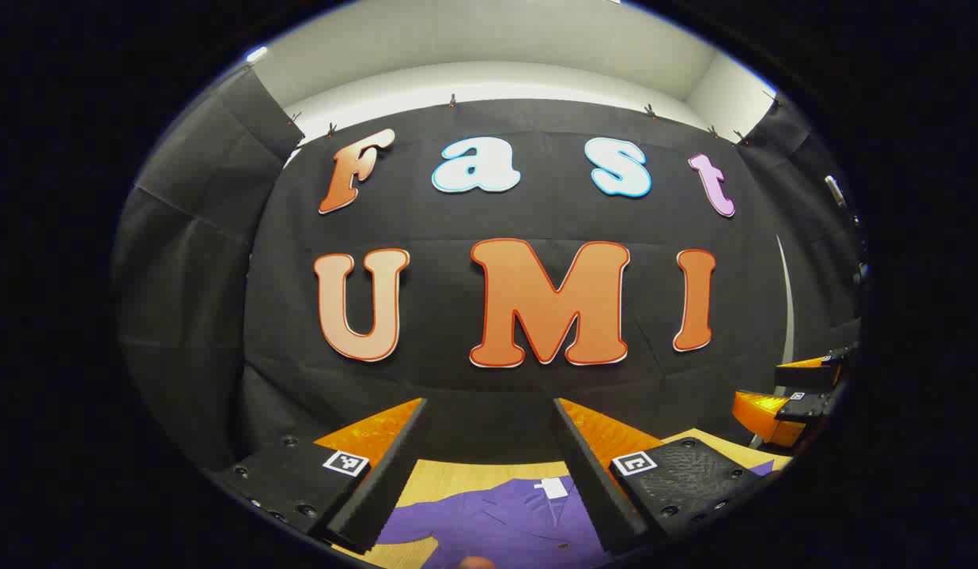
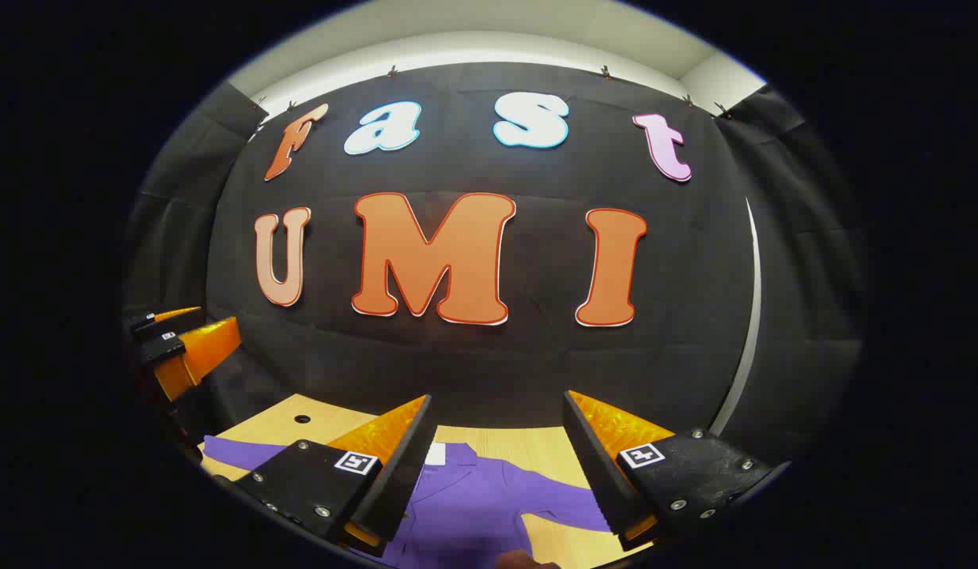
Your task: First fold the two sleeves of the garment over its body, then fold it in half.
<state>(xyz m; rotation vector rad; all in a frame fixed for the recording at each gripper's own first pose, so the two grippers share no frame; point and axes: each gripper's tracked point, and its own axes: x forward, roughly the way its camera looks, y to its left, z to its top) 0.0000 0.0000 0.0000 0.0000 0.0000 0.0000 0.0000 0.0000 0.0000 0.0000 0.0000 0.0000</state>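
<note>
Purple garment (image 2: pixel 473 498) lies flat on wooden table (image 2: pixel 330 423).

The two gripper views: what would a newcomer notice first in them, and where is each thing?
A purple garment lies spread on the wooden table, low in both views, with a white tag at its collar. The right gripper and the left gripper hang open above it, touching nothing. Each view also catches the other gripper at its edge.

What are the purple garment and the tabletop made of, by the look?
Purple garment with a white neck label: looks like thin woven cloth, matte, with soft creases and small buttons; the fibre can't be told. Light wooden tabletop: pale wood or wood-look laminate, smooth, faint grain, one small round hole.
</note>
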